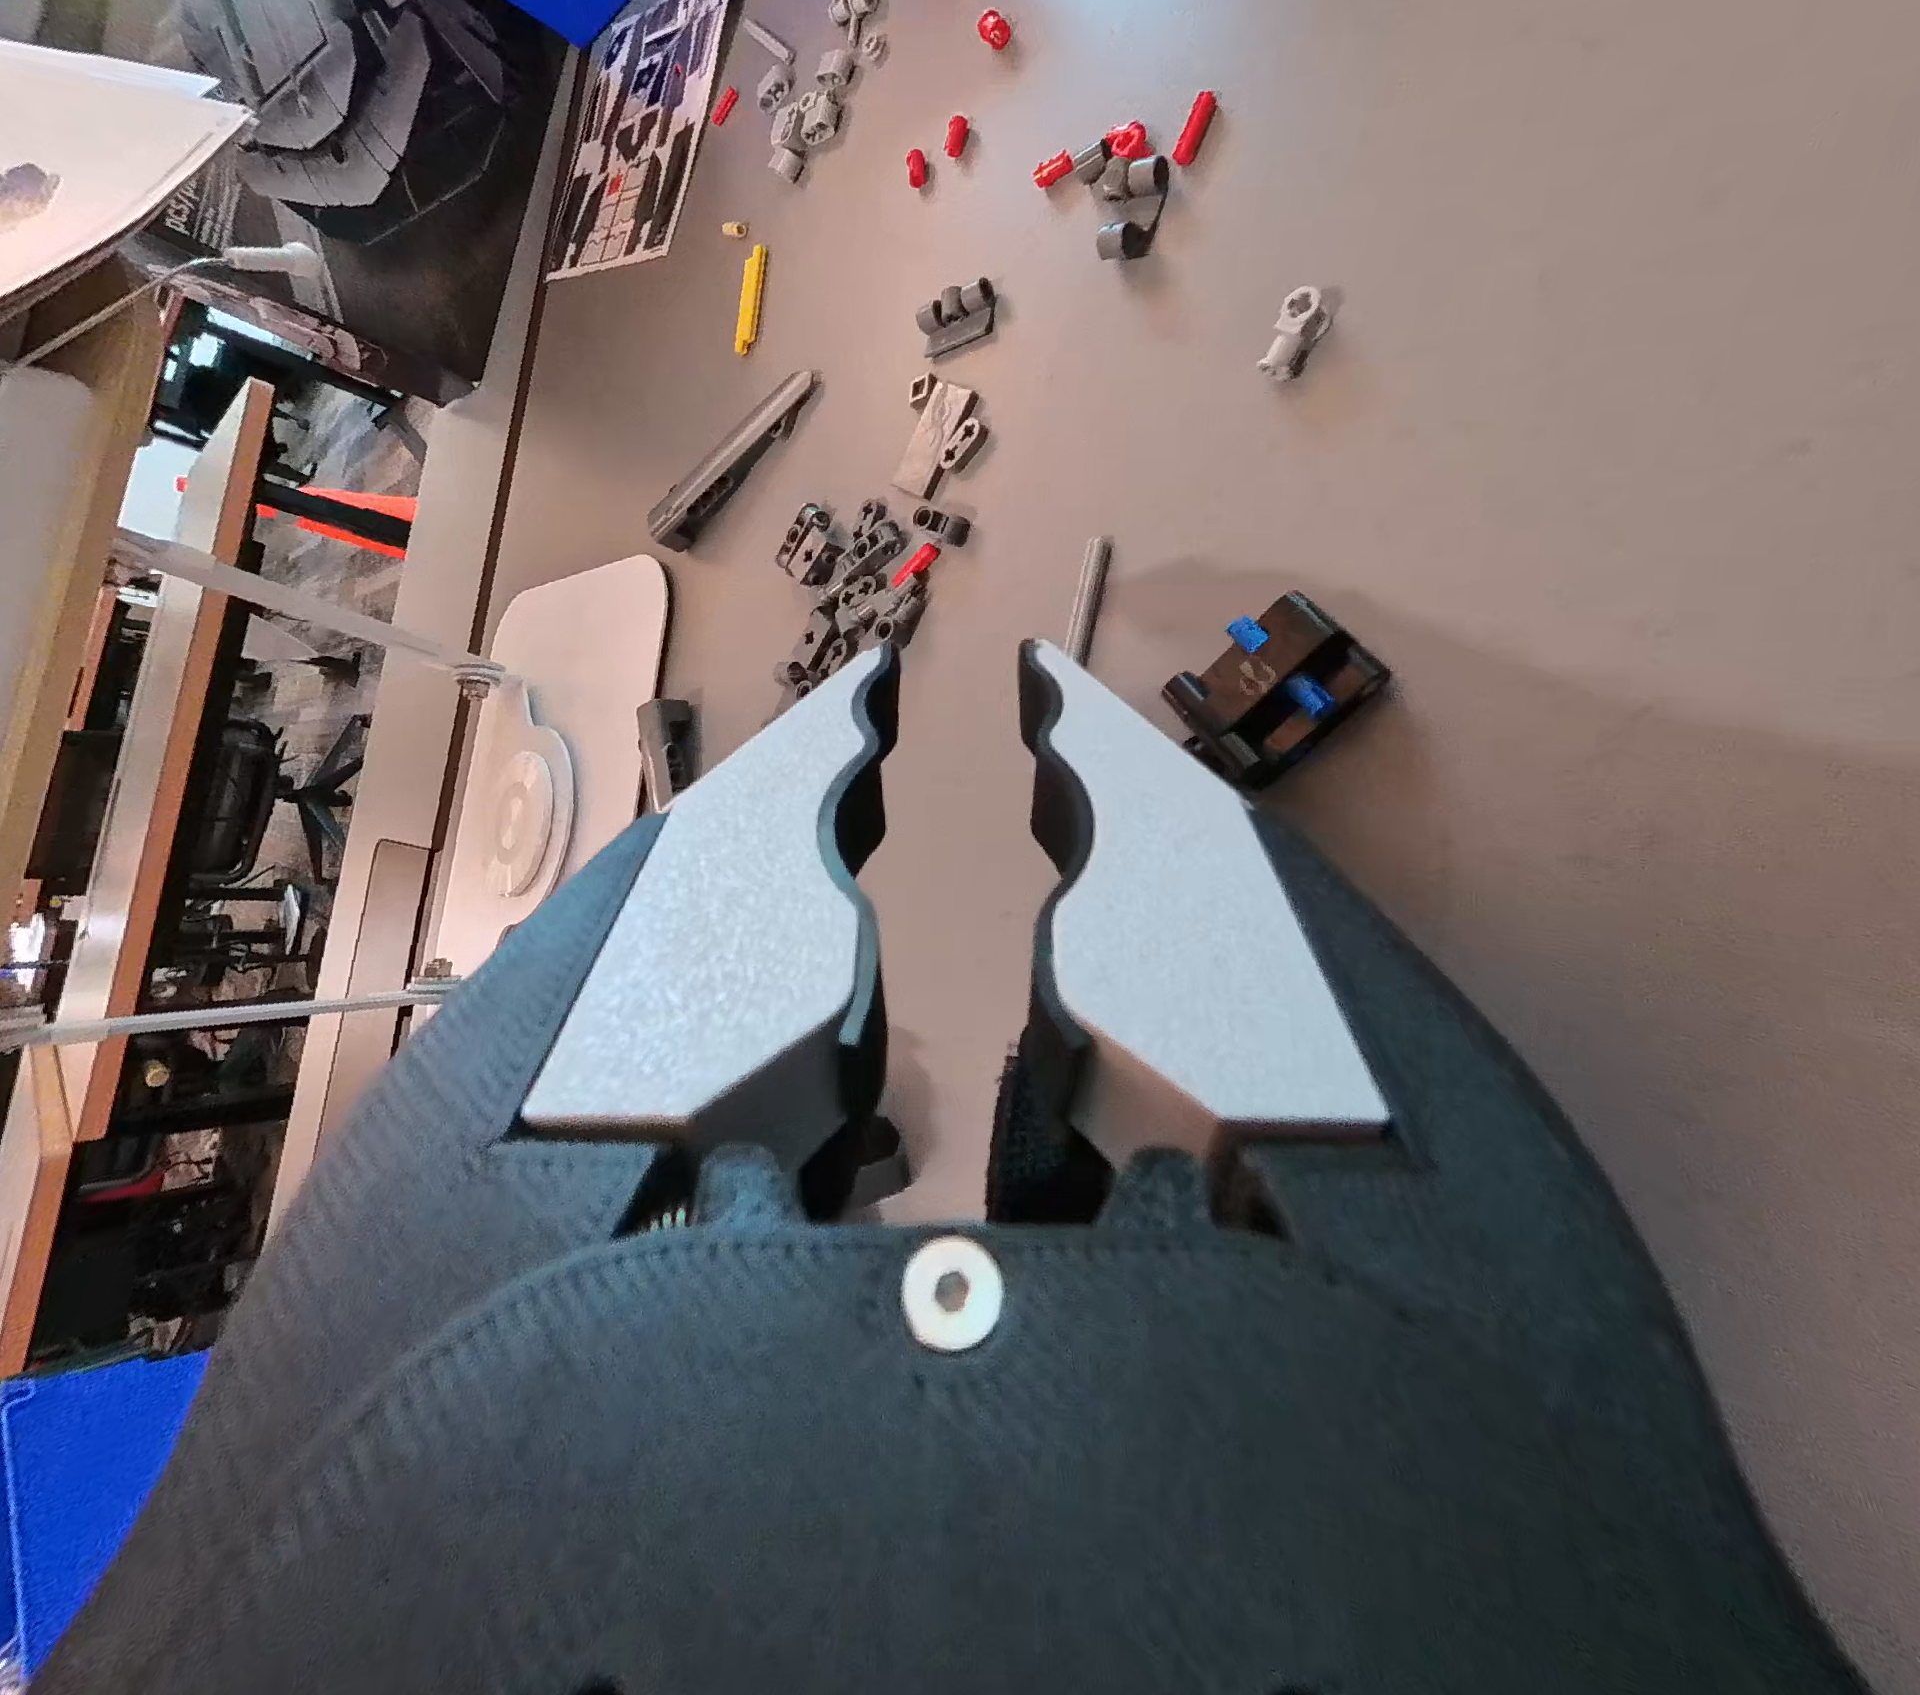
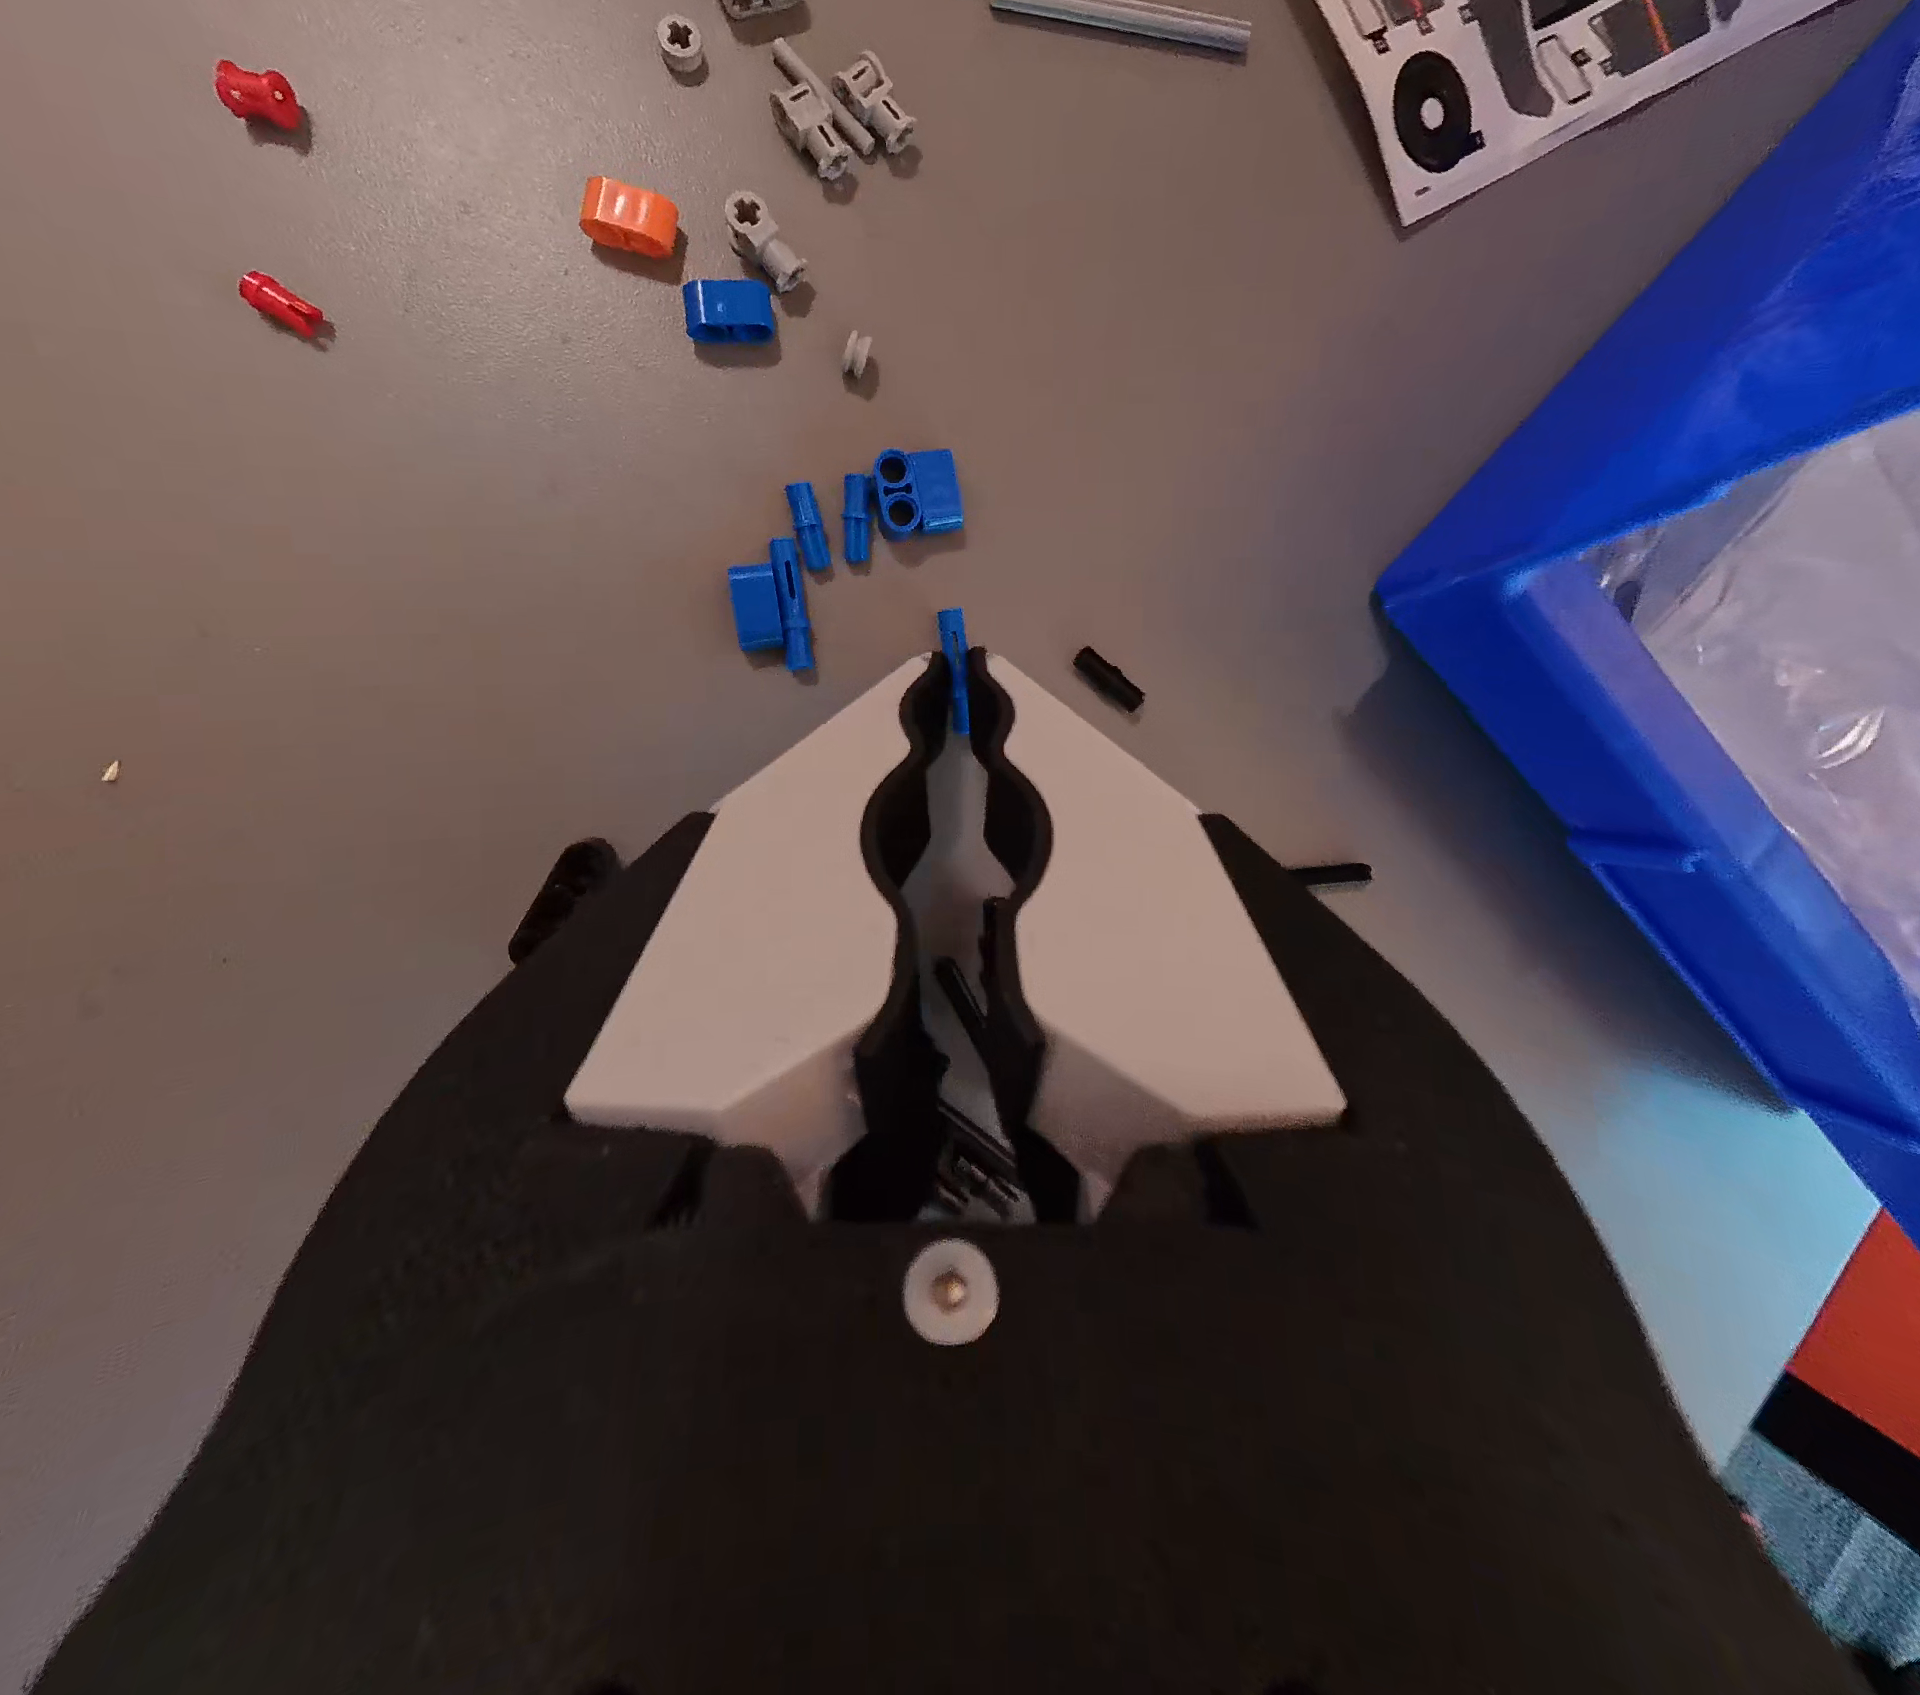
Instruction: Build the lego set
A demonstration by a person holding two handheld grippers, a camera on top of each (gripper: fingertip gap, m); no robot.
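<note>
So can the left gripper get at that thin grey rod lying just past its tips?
Probably yes. The left gripper is open with nothing between its fingers, and the grey rod lies on bare table just beyond the right fingertip, apart from the dark grey pile and the black block.

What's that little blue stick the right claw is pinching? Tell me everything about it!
The little blue stick is a thin plastic peg with a slot running down its free end. The right claw has shut on its lower part, a black pad on each side, so its tip pokes forward past the claw. More blue pegs lie just beyond on the grey table.
</note>
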